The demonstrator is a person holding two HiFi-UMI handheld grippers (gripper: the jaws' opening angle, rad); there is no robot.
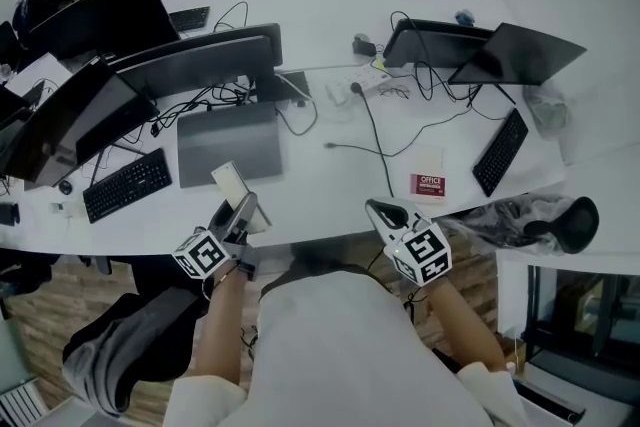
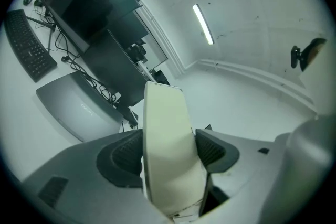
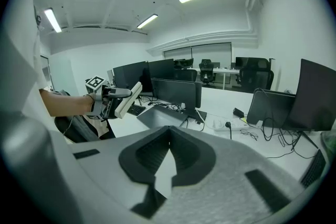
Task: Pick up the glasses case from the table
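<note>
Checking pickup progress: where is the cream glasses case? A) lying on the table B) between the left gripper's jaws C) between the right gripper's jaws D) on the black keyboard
B: the left gripper has its jaws clamped on both sides of the glasses case.

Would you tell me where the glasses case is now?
The glasses case is clamped in the left gripper above the table's near edge, lower left in the head view, near the grey laptop.
</note>
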